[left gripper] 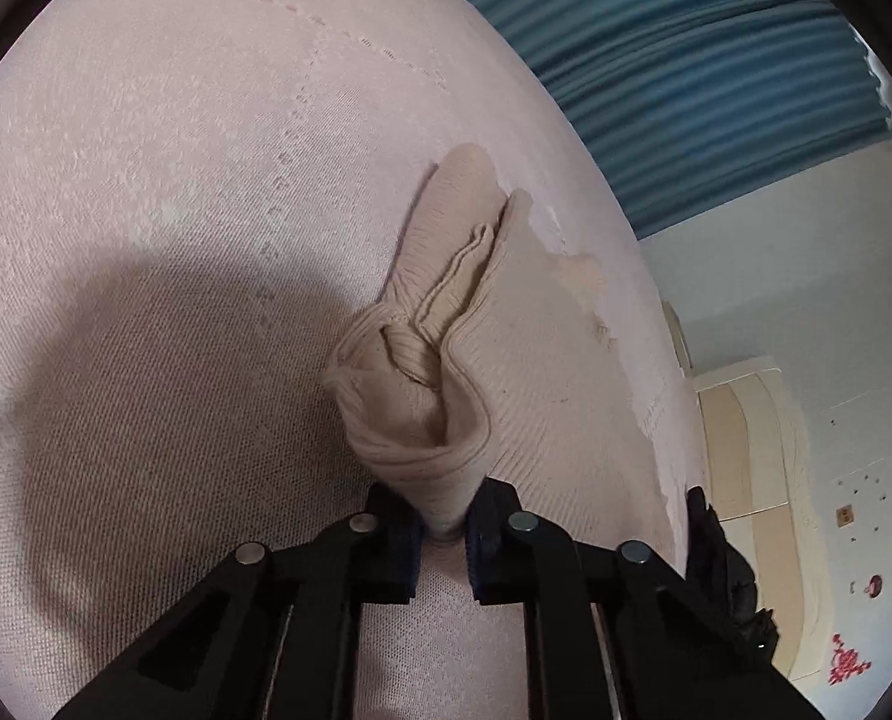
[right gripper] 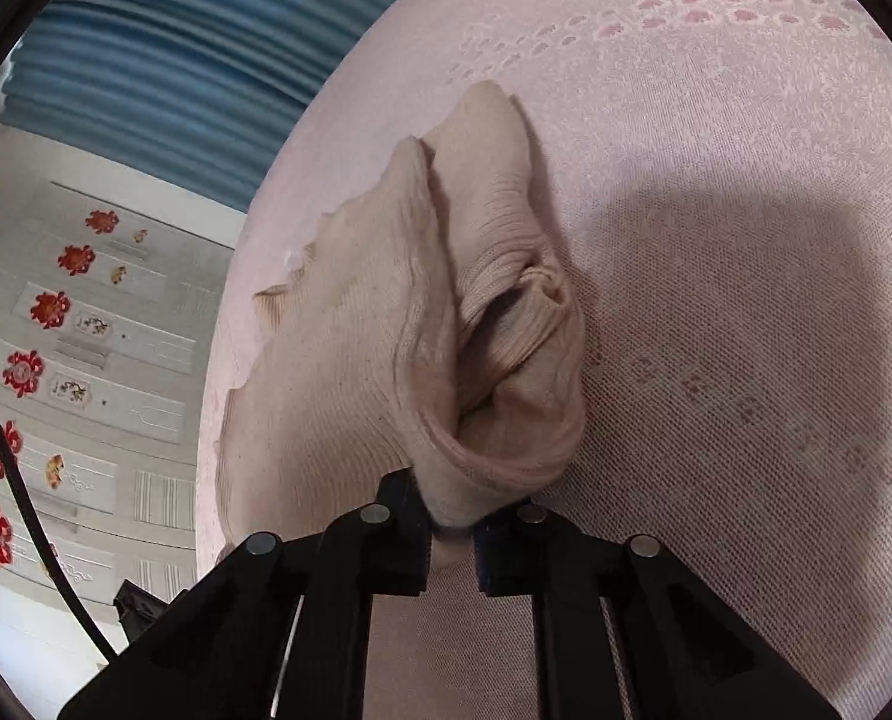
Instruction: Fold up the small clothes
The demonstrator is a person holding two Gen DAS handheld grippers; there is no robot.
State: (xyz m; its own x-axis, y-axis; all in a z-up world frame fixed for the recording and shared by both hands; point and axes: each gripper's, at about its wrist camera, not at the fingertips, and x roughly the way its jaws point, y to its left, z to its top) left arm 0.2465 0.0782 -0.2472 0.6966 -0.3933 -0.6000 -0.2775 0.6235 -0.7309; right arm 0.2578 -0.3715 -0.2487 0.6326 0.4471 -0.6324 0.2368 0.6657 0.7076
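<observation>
Bedspread [left gripper: 146, 180], pale pink with a woven dotted pattern, fills most of both views and carries the work; blue curtain [left gripper: 685, 60] and a white wardrobe with red stickers [right gripper: 56, 312] sit behind it. On the bedspread lies the task's thing, a small beige ribbed knit garment [left gripper: 505, 360], bunched into soft ridges with one rolled, hemmed edge lifted toward the cameras.

Judging by the way it sags and puckers, the knit is light, limp and stretchy, not slippery; it will drape from whatever point is held and will not keep a crease by itself. The thicker hemmed edge is the soundest place to hold, since thin single layers would stretch and slide.

The left tool [left gripper: 443, 531] is clamped on that rolled edge, cloth pinched between its blue pads. The right tool [right gripper: 451, 531] is likewise closed on a fold of the same garment's edge, in the right wrist view [right gripper: 386, 330].
</observation>
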